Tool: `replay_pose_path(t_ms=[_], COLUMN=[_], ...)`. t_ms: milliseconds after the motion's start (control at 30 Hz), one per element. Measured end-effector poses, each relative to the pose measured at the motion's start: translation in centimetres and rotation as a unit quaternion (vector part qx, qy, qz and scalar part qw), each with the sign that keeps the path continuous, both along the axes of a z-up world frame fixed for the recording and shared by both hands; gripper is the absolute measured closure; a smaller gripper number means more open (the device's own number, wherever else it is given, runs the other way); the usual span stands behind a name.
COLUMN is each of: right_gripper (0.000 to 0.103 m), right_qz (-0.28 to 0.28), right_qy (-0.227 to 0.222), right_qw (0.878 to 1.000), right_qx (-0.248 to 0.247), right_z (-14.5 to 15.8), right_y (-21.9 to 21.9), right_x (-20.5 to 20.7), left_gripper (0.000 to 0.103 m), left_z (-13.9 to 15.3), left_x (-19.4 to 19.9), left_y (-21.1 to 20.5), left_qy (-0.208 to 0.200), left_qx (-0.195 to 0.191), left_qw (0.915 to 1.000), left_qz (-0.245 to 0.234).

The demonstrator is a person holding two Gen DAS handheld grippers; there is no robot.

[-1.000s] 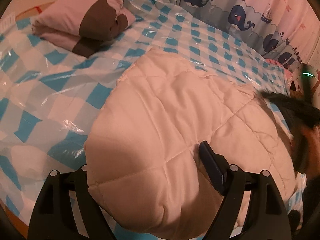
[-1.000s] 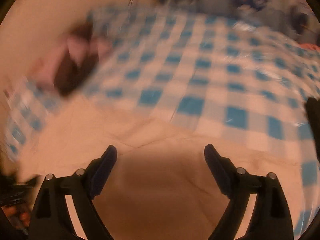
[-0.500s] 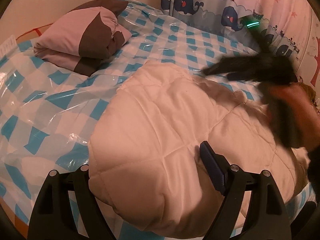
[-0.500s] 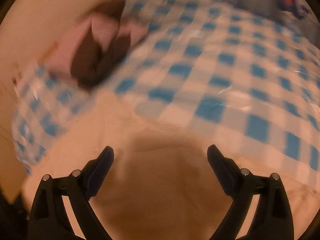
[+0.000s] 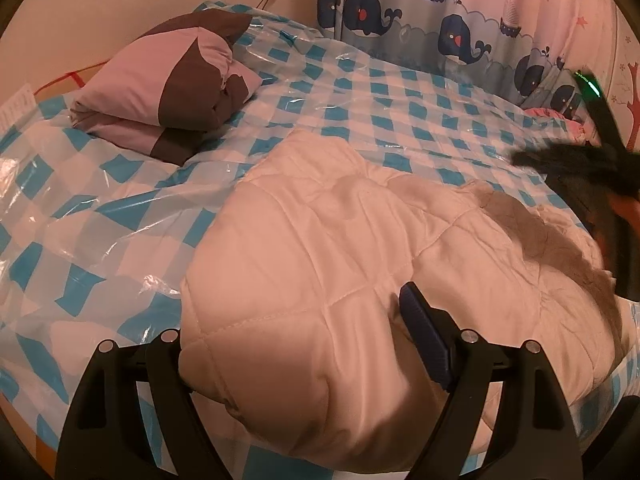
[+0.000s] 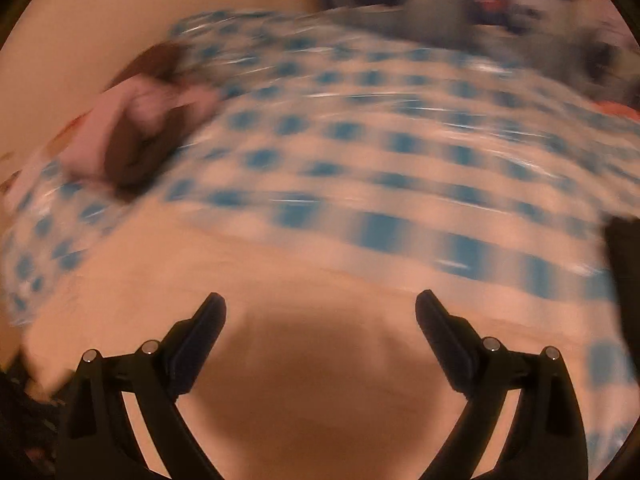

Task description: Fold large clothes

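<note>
A thick white quilted garment [image 5: 340, 220] lies folded on the bed, also filling the lower part of the right wrist view as the pale garment [image 6: 160, 280]. My left gripper [image 5: 296, 320] is shut on its near folded corner. The right pad [image 5: 424, 344] presses a dent into the fabric, while the left finger is hidden behind the bulging fold. My right gripper [image 6: 320, 300] hangs open above the garment with nothing between its fingers. In the left wrist view the right gripper [image 5: 580, 160] shows as a black blur at the far right edge of the garment.
The bed has a blue and white checked plastic cover [image 5: 360, 92]. A folded pink and brown bedding bundle [image 5: 172, 80] sits at its far left corner. A whale-print curtain [image 5: 440, 20] hangs behind the bed. A pink item [image 5: 548, 114] lies at the far right.
The right gripper swept in over the garment's far side, then drew back to the right edge. Its own view pulled back and shows more of the bed. The left gripper kept its hold.
</note>
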State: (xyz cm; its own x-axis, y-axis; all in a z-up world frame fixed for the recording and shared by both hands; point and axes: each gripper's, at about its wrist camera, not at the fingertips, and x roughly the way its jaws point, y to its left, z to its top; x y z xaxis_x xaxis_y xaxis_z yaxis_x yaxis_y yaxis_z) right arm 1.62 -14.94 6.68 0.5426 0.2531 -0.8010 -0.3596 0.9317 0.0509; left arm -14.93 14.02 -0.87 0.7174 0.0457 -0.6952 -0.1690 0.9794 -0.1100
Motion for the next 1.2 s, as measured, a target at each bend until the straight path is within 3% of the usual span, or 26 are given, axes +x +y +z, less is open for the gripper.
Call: replay_pose_path(t_ms=[100, 133, 200, 267, 333, 400, 467, 533, 600, 700, 800, 833, 900, 933, 1033, 1100, 1200], right_gripper=[0.011, 0.011, 0.008, 0.009, 0.009, 0.009, 0.009, 0.009, 0.009, 0.009, 0.007, 0.007, 0.007, 0.007, 0.007, 0.007, 0.007], right_qz=[-0.089, -0.123, -0.121, -0.121, -0.115, -0.104, -0.101, -0.107, -0.115, -0.135, -0.149, -0.143, -0.144, -0.147, -0.163, -0.137, -0.071], right_qy=[0.010, 0.062, 0.124, 0.120, 0.085, 0.039, 0.000, -0.023, -0.019, 0.009, 0.062, 0.076, 0.083, 0.087, 0.062, 0.015, 0.009], right_qw=[0.995, 0.989, 0.985, 0.985, 0.989, 0.993, 0.994, 0.994, 0.993, 0.990, 0.986, 0.985, 0.981, 0.981, 0.981, 0.986, 0.994], right_qx=[-0.040, -0.058, -0.026, -0.012, 0.025, 0.044, 0.039, 0.031, 0.021, 0.038, 0.032, 0.051, 0.097, 0.093, 0.083, 0.097, 0.087], right_z=[-2.7, -6.0, -9.4, -8.2, -5.7, -2.6, -0.5, 0.2, -0.4, -2.1, -5.8, -7.5, -8.3, -7.9, -4.8, -1.6, -0.2], right_y=[-6.8, -9.6, -11.7, -11.9, -11.9, -12.2, -12.8, -13.6, -14.2, -15.6, -17.0, -17.6, -19.0, -19.0, -18.7, -16.5, -10.7], right_x=[1.0, 1.8, 2.3, 2.3, 1.0, -1.8, -4.4, -6.5, -7.1, -6.4, -5.9, -6.1, -6.5, -6.6, -7.1, -6.7, -3.9], left_gripper=[0.025, 0.023, 0.022, 0.022, 0.022, 0.022, 0.022, 0.022, 0.019, 0.017, 0.017, 0.018, 0.018, 0.018, 0.018, 0.018, 0.018], left_z=[-0.1, -0.1, -0.2, -0.3, 0.1, 1.2, 3.2, 4.8, 6.2, 6.0, 2.1, -0.3, -3.6, -3.8, -2.4, -0.6, 2.0], left_x=[-0.1, 0.0, 0.3, 0.5, 0.2, -1.2, -3.5, -4.4, -3.3, 1.3, 7.1, 9.1, 10.9, 11.1, 10.4, 10.0, 11.5], left_y=[-0.1, -0.1, -0.2, 0.1, 1.7, 3.7, 5.7, 6.3, 4.5, -0.1, -2.8, -2.4, -0.8, 0.0, 0.1, -0.2, -1.6], left_qy=[0.001, 0.002, 0.004, 0.013, 0.015, -0.023, -0.086, -0.126, -0.142, -0.122, -0.055, -0.012, 0.033, 0.037, 0.032, 0.009, -0.024], left_qx=[0.001, 0.004, 0.004, -0.003, -0.050, -0.070, -0.088, -0.114, -0.127, -0.123, -0.074, -0.086, -0.149, -0.169, -0.146, -0.142, -0.129], left_qw=[1.0000, 1.0000, 1.0000, 0.9999, 0.9986, 0.9963, 0.9884, 0.9813, 0.9807, 0.9834, 0.9926, 0.9937, 0.9862, 0.9833, 0.9876, 0.9891, 0.9895], left_qz=[0.002, 0.003, -0.005, -0.005, -0.001, 0.044, 0.088, 0.090, 0.045, -0.054, -0.079, -0.072, -0.064, -0.055, -0.048, -0.039, -0.060])
